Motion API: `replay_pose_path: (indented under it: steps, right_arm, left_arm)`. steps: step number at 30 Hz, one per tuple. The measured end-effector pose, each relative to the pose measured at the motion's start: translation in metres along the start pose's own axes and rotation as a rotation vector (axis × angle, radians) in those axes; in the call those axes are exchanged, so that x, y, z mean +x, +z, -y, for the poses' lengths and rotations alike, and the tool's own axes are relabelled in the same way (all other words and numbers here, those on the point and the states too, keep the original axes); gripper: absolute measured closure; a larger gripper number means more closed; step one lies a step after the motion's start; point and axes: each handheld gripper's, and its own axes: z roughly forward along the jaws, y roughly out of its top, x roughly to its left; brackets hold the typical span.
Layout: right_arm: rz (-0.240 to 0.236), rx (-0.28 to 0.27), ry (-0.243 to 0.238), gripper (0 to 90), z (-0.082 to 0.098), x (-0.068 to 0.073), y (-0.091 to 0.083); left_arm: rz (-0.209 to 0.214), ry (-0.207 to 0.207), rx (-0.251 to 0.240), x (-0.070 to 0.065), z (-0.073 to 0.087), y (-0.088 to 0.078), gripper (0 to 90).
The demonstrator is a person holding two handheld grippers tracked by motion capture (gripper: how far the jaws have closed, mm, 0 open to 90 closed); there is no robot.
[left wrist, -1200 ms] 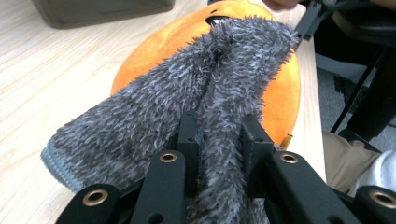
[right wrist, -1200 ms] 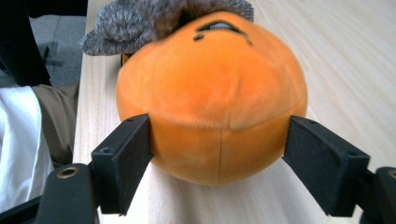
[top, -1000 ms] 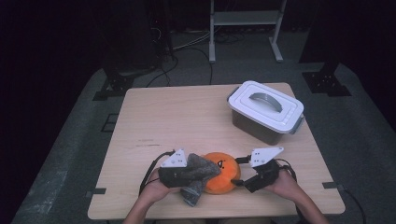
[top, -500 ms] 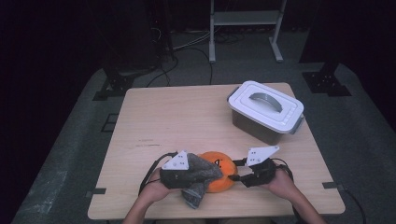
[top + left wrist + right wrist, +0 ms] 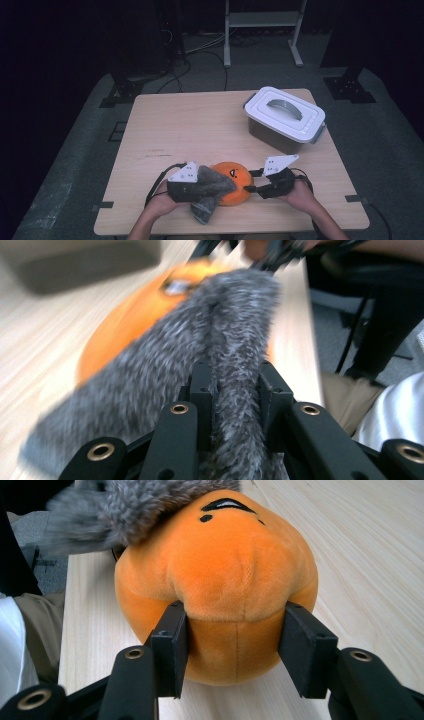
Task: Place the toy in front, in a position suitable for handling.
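Note:
An orange plush toy (image 5: 236,186) with a small stitched face lies near the table's front edge. A grey furry piece (image 5: 214,184) drapes over its left side and hangs down in front. My left gripper (image 5: 206,188) is shut on that grey fur (image 5: 225,330), which is pinched between its jaws (image 5: 235,385), with the orange body (image 5: 130,320) just beyond. My right gripper (image 5: 253,183) comes in from the toy's right. Its jaws have just been closing, and its pads (image 5: 175,645) press into the plush (image 5: 225,565) on both sides. Grey fur (image 5: 135,500) covers the toy's far top.
A grey storage box with a white lid and grey handle (image 5: 285,117) stands at the table's back right. The wooden table (image 5: 190,125) stretches bare behind the toy. Both gripper views show the person's legs by the front edge. A metal rack stands on the floor beyond.
The right gripper's jaws have come together onto the orange plush. The left gripper has shifted slightly with the grey fur, which now hangs lower in front.

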Motion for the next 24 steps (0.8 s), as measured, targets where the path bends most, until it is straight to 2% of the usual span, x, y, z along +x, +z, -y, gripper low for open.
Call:
replay_pose_path:
  steps: [1,4,6,11,15,18,21,24]
  right_arm:
    - [0.003,0.003,-0.002,48.2,-0.002,0.001,0.002]
    - [0.016,0.019,-0.016,48.3,-0.003,0.004,0.006]
    - [0.007,0.018,-0.012,48.9,-0.001,0.004,0.005]
    - [-0.002,0.017,-0.005,49.8,0.001,0.003,0.003]
    - [-0.010,0.014,0.011,49.7,0.003,0.000,0.003]
    - [-0.014,0.016,0.021,49.7,0.005,-0.002,0.002]
    - [-0.015,0.016,0.027,49.6,0.006,-0.003,0.001]
    - [-0.009,0.015,0.027,49.5,0.006,-0.003,0.001]
  left_arm:
    - [-0.003,0.020,0.006,-0.004,-0.004,0.003,73.7]
    - [0.006,0.039,0.022,-0.007,-0.004,0.008,73.7]
    - [0.021,0.024,0.023,-0.003,0.000,0.007,73.7]
    - [0.023,0.027,0.057,0.005,0.008,0.001,73.7]
    - [0.002,0.026,0.088,0.012,0.016,-0.008,73.6]
    - [-0.018,0.003,0.097,0.018,0.023,-0.013,72.8]
    - [-0.024,-0.006,0.085,0.019,0.025,-0.016,72.8]
    - [-0.026,0.013,0.065,0.016,0.020,-0.015,73.8]
